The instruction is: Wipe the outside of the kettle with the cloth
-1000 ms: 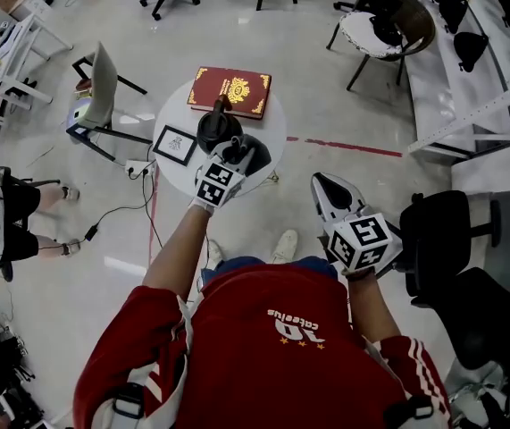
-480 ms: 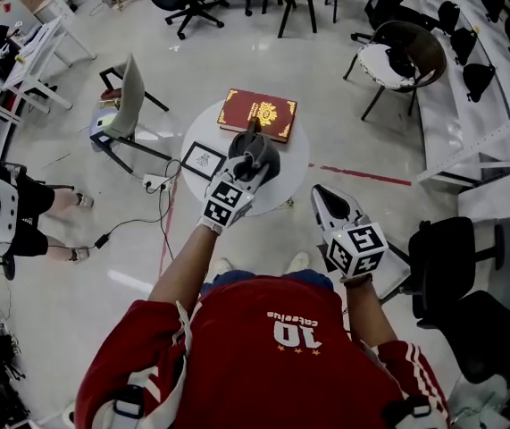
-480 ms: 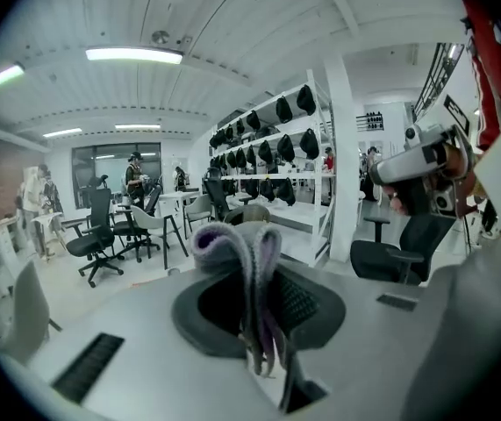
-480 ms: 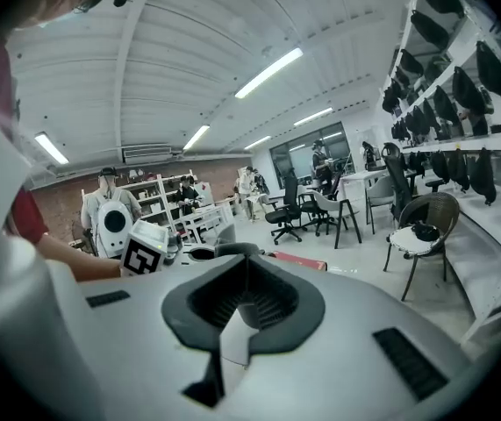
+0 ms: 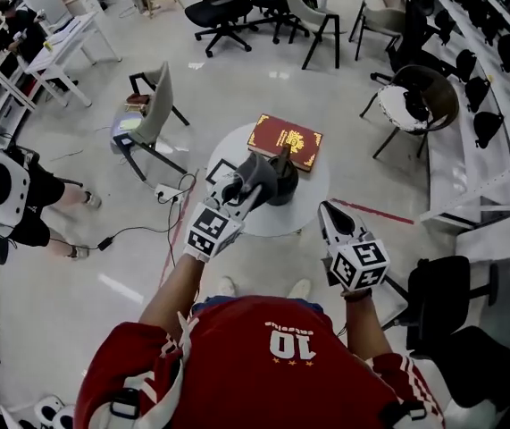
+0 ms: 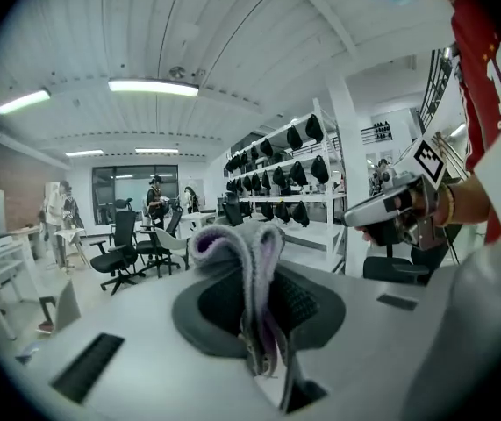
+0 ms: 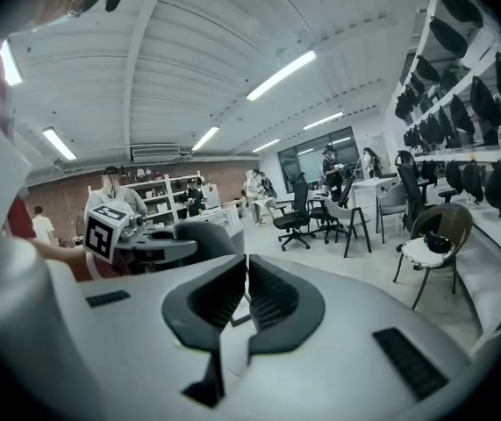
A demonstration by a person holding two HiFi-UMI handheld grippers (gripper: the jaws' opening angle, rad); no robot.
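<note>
The left gripper (image 5: 242,189) pinches a grey cloth (image 6: 243,254) between its jaws and holds it just beside the black kettle (image 5: 284,186), which stands on the round white table (image 5: 315,197) near a red book (image 5: 287,141). The right gripper (image 7: 246,298) hangs apart from the table, jaws pressed together on nothing.
</note>
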